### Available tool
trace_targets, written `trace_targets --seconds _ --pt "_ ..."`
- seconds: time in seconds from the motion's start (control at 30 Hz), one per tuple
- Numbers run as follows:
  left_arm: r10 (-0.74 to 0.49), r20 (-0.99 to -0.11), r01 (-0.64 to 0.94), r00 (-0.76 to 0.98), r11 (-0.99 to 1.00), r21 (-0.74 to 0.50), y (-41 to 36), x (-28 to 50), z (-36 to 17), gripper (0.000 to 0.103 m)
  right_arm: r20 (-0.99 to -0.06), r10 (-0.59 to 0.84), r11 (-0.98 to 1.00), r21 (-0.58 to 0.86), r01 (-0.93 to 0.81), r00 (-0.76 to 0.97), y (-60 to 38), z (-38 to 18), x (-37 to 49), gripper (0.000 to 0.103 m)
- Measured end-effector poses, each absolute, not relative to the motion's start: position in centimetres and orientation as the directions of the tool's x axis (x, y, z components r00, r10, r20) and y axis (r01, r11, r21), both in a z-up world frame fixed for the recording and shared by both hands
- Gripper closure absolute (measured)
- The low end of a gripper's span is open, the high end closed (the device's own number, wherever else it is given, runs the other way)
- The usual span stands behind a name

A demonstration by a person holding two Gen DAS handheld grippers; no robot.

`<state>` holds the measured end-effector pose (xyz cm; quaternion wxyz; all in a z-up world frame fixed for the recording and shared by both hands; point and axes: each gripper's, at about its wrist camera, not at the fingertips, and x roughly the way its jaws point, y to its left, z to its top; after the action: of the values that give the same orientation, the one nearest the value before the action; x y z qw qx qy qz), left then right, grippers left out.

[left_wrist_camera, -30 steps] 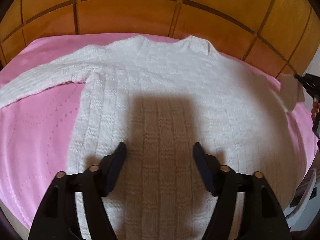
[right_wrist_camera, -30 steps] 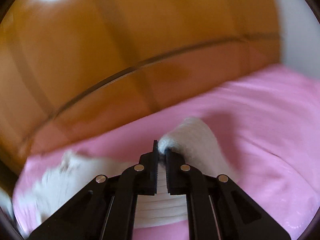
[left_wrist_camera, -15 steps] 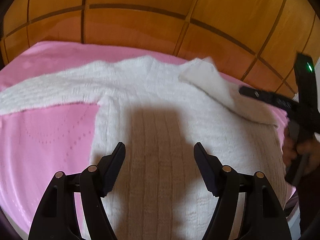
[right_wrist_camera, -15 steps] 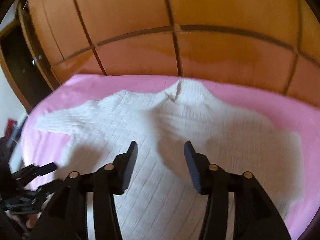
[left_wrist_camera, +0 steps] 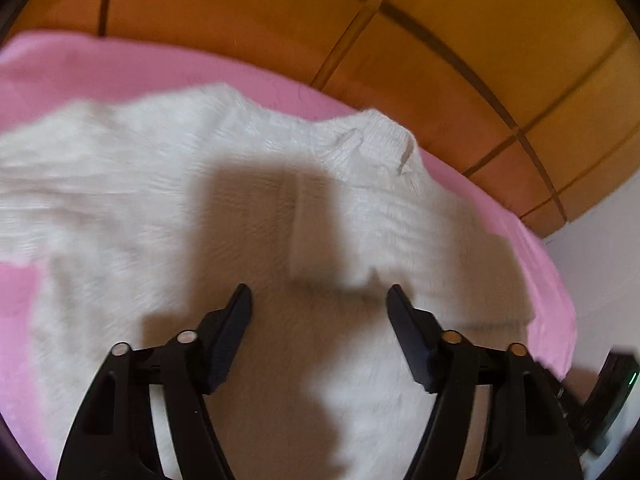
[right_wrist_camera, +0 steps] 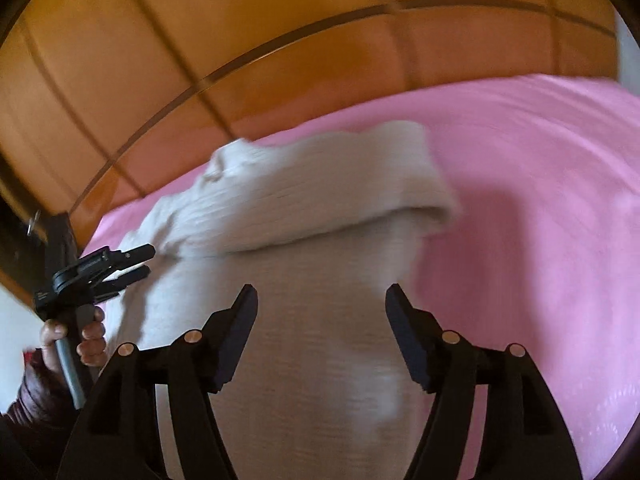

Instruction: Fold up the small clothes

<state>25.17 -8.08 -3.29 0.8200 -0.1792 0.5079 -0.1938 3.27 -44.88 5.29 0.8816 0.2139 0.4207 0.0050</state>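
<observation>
Fuzzy white knit sweater point(left_wrist_camera: 248, 208) — sleeve folded

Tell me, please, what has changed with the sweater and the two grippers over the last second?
The right gripper, a second ago shut on the sweater's right sleeve, carried it inward across the body and let go; its fingers are now open and the sleeve lies folded over the white sweater. The left gripper stayed open above the sweater, holding nothing. The pink sheet is unchanged.
</observation>
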Motion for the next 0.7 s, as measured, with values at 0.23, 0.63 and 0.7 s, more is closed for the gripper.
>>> trace_targets --seconds 0.23,0.63,0.7 --pt "-0.550 -0.697 0.154 0.461 0.823 -0.547 -8.1 27.8 -0.4 0.098 -0.689 0.147 0.863 0.440 0.249 0.710 -48.6 6.5 3.5 0.035" --pt "-0.340 -0.797 0.085 0.499 0.935 -0.346 -5.3 28.0 -2.8 0.097 -0.774 0.118 0.933 0.301 0.198 0.622 -42.9 2.8 12.1 0.041" --pt "-0.275 -0.813 0.070 0.514 0.958 -0.279 -5.4 27.9 -3.9 0.095 -0.789 0.089 0.943 0.264 0.204 0.608 -42.4 1.6 12.7 0.040"
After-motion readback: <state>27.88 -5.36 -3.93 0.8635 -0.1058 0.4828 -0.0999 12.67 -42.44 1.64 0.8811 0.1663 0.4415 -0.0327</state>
